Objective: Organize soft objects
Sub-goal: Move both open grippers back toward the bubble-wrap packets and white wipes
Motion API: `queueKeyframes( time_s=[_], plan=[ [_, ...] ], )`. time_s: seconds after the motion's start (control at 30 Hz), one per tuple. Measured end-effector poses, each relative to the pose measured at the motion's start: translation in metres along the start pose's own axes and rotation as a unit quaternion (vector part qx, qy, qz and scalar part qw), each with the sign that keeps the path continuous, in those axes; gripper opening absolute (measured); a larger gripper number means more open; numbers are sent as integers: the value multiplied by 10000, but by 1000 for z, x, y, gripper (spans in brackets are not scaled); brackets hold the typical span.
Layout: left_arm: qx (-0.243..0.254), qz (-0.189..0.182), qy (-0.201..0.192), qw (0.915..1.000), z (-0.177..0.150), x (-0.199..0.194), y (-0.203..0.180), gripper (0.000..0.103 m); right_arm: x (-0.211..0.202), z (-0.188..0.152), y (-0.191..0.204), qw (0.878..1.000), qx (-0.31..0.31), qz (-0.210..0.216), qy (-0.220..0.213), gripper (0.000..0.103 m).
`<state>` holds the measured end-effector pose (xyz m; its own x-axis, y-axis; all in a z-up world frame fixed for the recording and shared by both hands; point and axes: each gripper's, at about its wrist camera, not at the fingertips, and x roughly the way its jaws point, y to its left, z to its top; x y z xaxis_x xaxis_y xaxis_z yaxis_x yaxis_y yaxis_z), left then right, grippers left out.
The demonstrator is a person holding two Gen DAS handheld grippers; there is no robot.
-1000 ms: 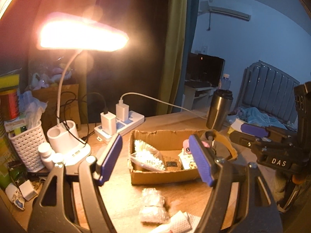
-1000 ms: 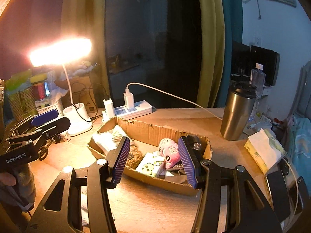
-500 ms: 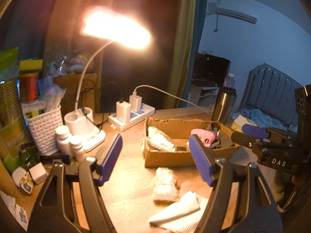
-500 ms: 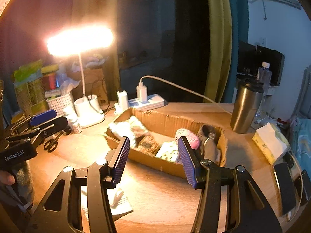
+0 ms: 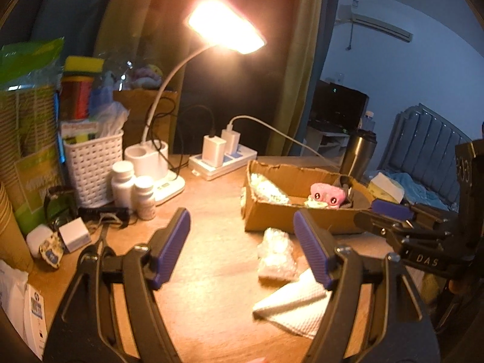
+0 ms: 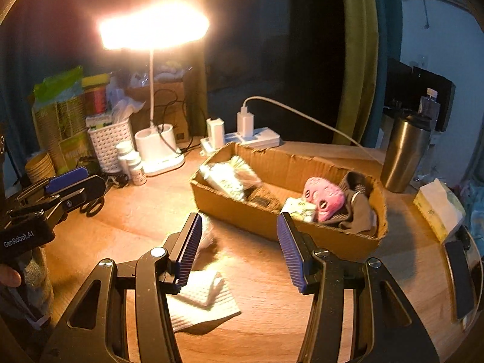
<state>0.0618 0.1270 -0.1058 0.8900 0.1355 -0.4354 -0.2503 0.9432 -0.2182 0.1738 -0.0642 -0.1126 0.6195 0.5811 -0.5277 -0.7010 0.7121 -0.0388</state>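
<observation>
Both my left gripper point(image 5: 242, 248) and right gripper point(image 6: 237, 248) hover with jaws about half open and empty, the folded white cloth point(image 6: 205, 299) on the table just beneath my right jaws: light, limp, best pinched at its thick folded edge.

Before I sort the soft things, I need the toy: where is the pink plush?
The pink plush toy lies inside the open cardboard box, toward its right end, beside a dark grey cloth.
</observation>
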Motion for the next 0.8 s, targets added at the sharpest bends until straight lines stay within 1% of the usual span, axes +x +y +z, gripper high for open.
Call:
queueKeyframes(
  time_s=[0.3,0.4,0.47,0.53,0.8],
  plan=[
    [-184,65,103,9998,-19,-5,15,73,21,-17,23,9990,-123,198,393,55],
    [-243,80,124,9996,-23,-5,20,73,31,-23,31,9978,-176,291,570,59],
    [-282,92,154,9994,-26,-5,24,73,38,-25,35,9969,-226,359,662,63],
    [-313,111,176,9993,-28,-4,28,73,43,-26,39,9961,-229,419,743,65],
    [-414,170,253,9987,-33,-3,39,73,62,-34,49,9923,-312,472,1103,66]
  ],
)
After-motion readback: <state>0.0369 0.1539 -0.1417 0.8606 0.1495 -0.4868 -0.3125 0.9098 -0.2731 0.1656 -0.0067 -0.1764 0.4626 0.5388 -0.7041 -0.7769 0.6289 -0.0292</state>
